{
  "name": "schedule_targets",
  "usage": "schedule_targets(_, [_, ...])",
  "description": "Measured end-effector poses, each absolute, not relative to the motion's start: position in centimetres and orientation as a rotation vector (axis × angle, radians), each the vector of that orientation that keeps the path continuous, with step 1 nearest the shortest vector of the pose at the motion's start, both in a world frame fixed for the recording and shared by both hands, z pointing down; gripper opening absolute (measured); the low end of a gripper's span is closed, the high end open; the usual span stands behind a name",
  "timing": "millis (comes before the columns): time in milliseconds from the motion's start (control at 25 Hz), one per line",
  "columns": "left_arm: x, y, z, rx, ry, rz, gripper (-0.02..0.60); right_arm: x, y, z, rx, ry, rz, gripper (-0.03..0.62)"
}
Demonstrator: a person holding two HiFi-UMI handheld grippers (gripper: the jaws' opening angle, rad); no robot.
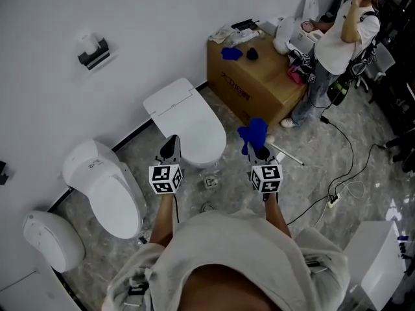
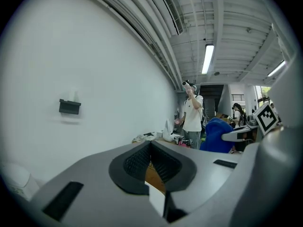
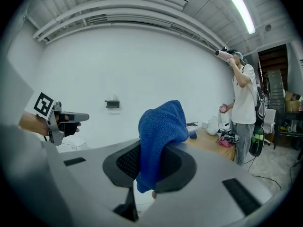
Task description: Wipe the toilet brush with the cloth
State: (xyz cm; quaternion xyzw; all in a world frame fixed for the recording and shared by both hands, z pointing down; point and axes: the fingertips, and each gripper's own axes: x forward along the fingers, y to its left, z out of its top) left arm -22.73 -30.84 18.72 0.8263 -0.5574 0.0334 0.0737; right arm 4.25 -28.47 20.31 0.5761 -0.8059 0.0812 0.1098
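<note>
Overhead, in the head view, both tools were held out above the floor [image 1: 363, 141], judged to be at the ready and not yet at work. The cloth [image 1: 253, 133] was pinched in the right tool [image 1: 258, 149] and draped over its tip, presumably to present a wiping face. The left tool [image 1: 172, 141] was held well apart from it. The toilet brush could not be identified with certainty; a thin white rod [image 1: 286, 154] lay on the floor by the corner of the cardboard box [image 1: 249, 86]. Blue rags were carried on the box's top, and its inside was unseen.

In the left gripper view, the jaws were pressed together on nothing.

In the right gripper view, the cloth [image 3: 161, 131] was clamped between the jaws, with its bulk folded forward.
</note>
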Motion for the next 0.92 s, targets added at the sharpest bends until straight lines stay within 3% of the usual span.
schedule_targets(920, [-23.2, -31.8, 19.0, 2.476, -1.67, 0.096, 0.02, 4.0, -29.3, 21.4, 1.692, -2.348, 0.263, 0.066])
